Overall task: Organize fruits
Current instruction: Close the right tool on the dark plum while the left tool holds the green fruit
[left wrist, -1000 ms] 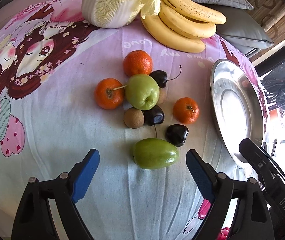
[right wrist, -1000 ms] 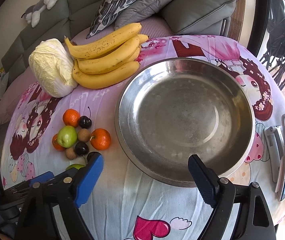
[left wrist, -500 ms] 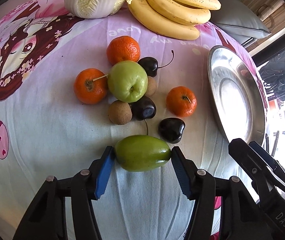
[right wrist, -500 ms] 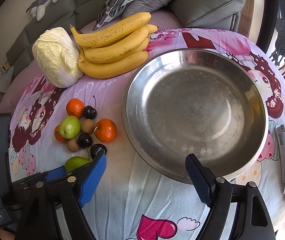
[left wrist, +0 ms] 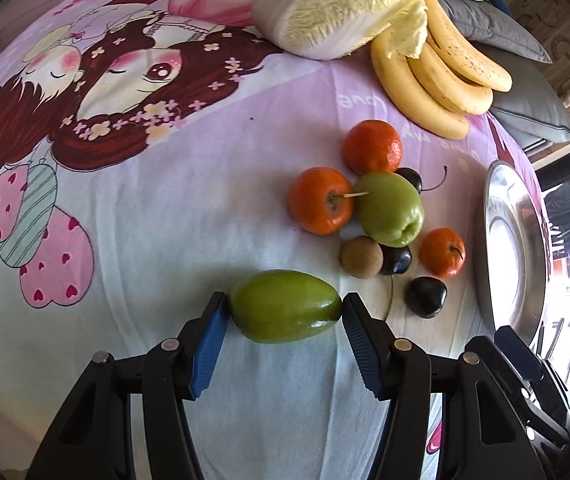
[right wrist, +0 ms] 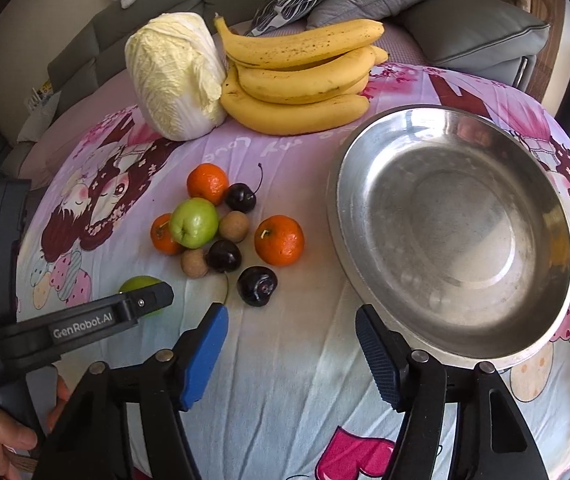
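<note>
**Gripping the long green fruit for the trip to the bowl**

Pinching the oblong green fruit [left wrist: 285, 306] end to end between the blue pads [left wrist: 208, 346] of the left gripper [left wrist: 285, 310], with the fruit lying crosswise, low over the printed tablecloth [left wrist: 165, 208]; whether touching the cloth or just clear of it, impossible to tell. Holding by the tapered tips looks slippery, so squeezing firmly but without bruising, and keeping the fruit level while lifting. Raising straight up first, to clear the dark cherry [left wrist: 425, 297] and its stem just to the right, and the cluster beyond: brown round fruit [left wrist: 361, 257], green apple [left wrist: 391, 209], tangerines [left wrist: 320, 206]. Then carrying rightward over the rim of the steel bowl [right wrist: 369, 280], which stands empty, and lowering well inside before releasing, so as not to let it roll off the sloped wall. Keeping the right gripper [right wrist: 291, 354] spread and holding nothing, hovering near the bowl's near edge, out of the left one's path. Leaving the bananas [right wrist: 301, 76] and cabbage [right wrist: 173, 76] at the far side alone for now.
</note>
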The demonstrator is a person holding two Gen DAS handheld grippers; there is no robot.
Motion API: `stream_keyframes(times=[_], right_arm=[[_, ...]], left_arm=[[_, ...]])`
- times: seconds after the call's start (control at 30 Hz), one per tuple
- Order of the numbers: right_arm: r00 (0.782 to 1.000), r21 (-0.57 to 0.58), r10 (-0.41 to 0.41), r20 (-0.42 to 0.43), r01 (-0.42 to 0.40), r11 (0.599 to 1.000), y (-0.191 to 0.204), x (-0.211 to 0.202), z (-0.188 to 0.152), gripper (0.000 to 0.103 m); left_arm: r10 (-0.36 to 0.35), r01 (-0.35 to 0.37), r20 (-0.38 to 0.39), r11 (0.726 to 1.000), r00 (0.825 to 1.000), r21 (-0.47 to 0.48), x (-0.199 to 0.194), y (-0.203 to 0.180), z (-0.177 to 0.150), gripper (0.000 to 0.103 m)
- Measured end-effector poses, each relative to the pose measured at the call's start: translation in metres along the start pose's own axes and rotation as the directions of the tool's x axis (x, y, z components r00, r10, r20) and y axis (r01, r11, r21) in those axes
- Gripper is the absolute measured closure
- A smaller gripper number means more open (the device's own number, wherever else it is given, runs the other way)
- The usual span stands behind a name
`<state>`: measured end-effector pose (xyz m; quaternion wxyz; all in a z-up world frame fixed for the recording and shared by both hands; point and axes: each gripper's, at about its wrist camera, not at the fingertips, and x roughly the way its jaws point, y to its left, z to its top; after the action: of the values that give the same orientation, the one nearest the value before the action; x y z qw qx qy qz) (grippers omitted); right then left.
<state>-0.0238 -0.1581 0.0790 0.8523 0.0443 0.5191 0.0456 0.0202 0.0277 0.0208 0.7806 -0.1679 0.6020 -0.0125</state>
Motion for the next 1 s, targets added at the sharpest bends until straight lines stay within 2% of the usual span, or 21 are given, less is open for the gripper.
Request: stream_keyframes(times=[0.23, 0.57, 0.83, 1.0], right_arm=[[0.998, -0.066, -0.007, -0.066, 0.003, 0.998, 0.022, 0.024, 0.005, 0.048], [0.992, -0.046, -0.029, -0.124, 0.024, 0.999, 0.027, 0.055, 0.018, 0.053], [0.993, -0.022, -0.004, -0.121, 0.001, 1.0, 0.021, 0.058, 0.02, 0.068], [0.993, -0.013, 0.016, -0.118, -0.018, 1.0, 0.018, 0.059, 0.022, 0.07]], left_arm=[[-0.02, 0.02, -0.016, 1.0, 1.0, -0.019, -0.002, 0.012, 0.004, 0.043], [-0.026, 0.026, -0.027, 0.999, 0.999, -0.031, 0.004, 0.014, 0.011, 0.043], [-0.017, 0.017, -0.022, 1.0, 1.0, -0.025, 0.005, 0.011, 0.01, 0.043], [-0.009, 0.009, -0.019, 1.0, 1.0, -0.02, 0.007, 0.008, 0.011, 0.043]])
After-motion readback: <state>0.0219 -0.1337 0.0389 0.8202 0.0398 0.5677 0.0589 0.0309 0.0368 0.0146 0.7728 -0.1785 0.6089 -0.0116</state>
